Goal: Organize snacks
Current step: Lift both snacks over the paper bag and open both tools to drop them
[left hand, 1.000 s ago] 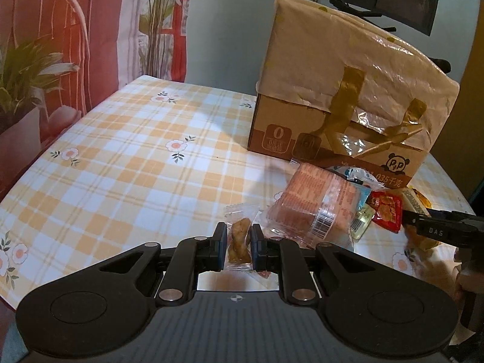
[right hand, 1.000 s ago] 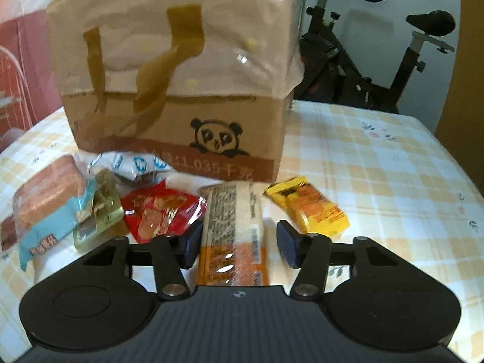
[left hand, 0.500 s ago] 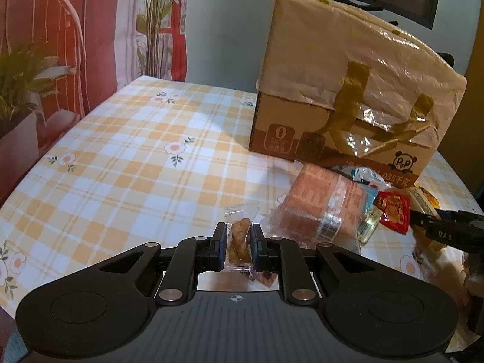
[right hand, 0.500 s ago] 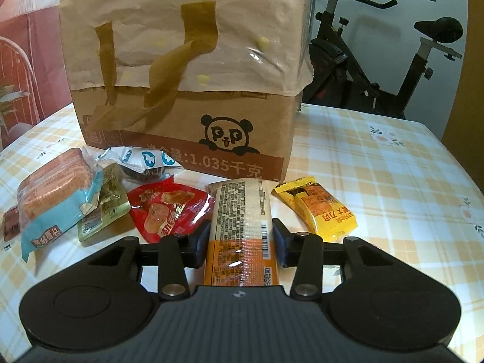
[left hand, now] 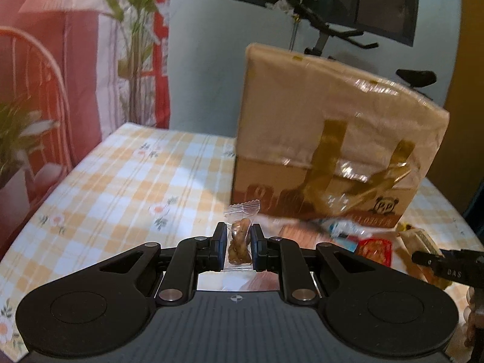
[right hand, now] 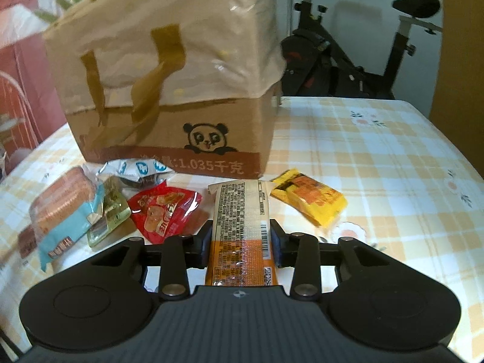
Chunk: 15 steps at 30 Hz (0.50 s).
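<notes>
My left gripper (left hand: 239,243) is shut on a small clear-wrapped brown snack (left hand: 240,230) and holds it above the checked table (left hand: 136,181). My right gripper (right hand: 240,237) has its jaws closing, with the pads pressed on both sides of a long orange and beige snack bar (right hand: 242,208) that points toward the cardboard box (right hand: 169,90). A red pack (right hand: 165,211), a yellow pack (right hand: 311,201), a blue-edged cake pack (right hand: 63,211), a green pack (right hand: 110,214) and a silver-blue pack (right hand: 136,168) lie before the box. In the left wrist view one right gripper finger (left hand: 423,258) shows at the right edge.
The box (left hand: 332,151) has tan handles and a plastic cover over its top. An exercise bike (right hand: 348,60) stands behind the table. Left of the table are a plant (left hand: 18,130) and a red chair (left hand: 39,90).
The right jaws came together onto the orange bar. The left gripper rose with the small snack, so the table and box now sit lower in its view.
</notes>
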Each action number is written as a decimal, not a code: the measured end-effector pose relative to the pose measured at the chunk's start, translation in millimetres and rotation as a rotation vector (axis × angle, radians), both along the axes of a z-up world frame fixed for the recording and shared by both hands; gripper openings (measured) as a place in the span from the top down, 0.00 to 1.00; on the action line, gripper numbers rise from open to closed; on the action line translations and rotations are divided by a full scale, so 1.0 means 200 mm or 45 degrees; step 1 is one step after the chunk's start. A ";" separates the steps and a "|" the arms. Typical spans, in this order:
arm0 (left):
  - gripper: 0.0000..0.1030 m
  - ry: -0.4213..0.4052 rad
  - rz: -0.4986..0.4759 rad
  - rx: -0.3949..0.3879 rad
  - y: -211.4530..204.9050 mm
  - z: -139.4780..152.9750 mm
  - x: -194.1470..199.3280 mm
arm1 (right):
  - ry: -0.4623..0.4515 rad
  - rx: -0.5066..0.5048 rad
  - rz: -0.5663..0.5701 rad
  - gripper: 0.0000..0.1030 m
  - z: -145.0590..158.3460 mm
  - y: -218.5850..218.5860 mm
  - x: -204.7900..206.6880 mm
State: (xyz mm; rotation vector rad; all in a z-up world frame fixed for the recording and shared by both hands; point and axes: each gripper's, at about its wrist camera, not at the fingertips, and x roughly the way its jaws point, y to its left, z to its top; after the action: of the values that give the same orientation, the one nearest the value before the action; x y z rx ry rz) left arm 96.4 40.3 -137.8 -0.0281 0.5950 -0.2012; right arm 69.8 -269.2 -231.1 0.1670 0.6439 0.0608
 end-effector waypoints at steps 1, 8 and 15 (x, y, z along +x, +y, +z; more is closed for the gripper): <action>0.83 -0.013 -0.009 -0.003 -0.01 0.01 0.00 | -0.007 0.008 -0.007 0.62 0.01 -0.01 -0.01; 0.83 -0.095 -0.076 -0.024 -0.09 0.12 0.03 | -0.109 0.045 -0.017 0.62 0.17 -0.03 -0.09; 0.83 -0.179 -0.130 -0.046 -0.16 0.23 0.06 | -0.254 0.054 0.025 0.62 0.36 0.01 -0.13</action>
State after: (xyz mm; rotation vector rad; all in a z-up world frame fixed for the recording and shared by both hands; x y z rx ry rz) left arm 109.1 9.2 -91.4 -0.0182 0.4526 -0.3103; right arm 43.6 -268.2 -159.8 0.1925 0.4451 0.1087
